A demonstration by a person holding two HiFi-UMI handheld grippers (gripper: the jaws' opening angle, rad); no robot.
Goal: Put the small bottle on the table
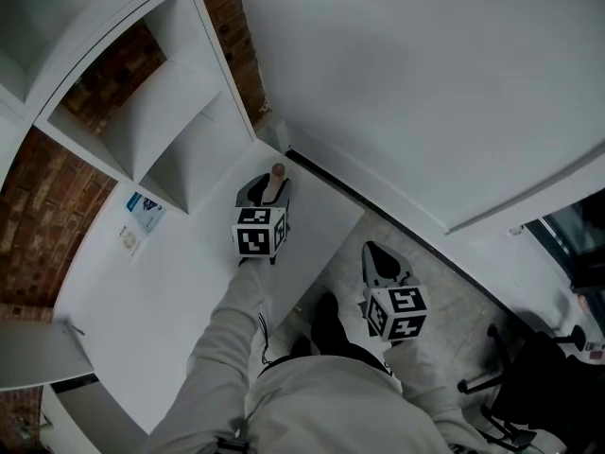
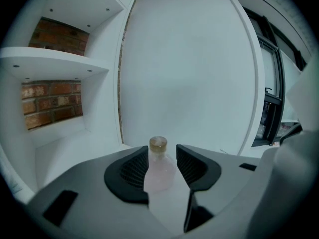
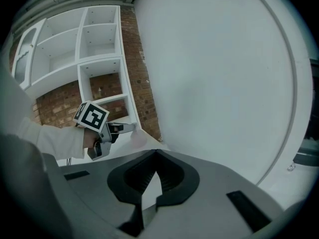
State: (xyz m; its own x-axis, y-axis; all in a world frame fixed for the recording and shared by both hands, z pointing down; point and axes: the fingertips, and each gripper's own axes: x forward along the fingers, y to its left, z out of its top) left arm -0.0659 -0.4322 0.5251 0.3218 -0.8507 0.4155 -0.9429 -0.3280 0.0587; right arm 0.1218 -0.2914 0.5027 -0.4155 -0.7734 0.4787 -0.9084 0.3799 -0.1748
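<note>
Plainly, the left tool (image 2: 162, 156) gapes wide around the small bottle (image 2: 160, 172), which stands upright on the white tabletop (image 1: 161, 291) at the head view's centre. The right tool (image 3: 156, 154), lower right, is closed and empty.

Got the bottle (image 2: 158, 171) upright on the white table (image 1: 161, 291). Sits down at the far corner, near the wall. Looks small, pale pink and see-through, round-bellied, narrowing to a short neck. Wears a cork-brown stopper on top. Stands straight, no tilt showing.
</note>
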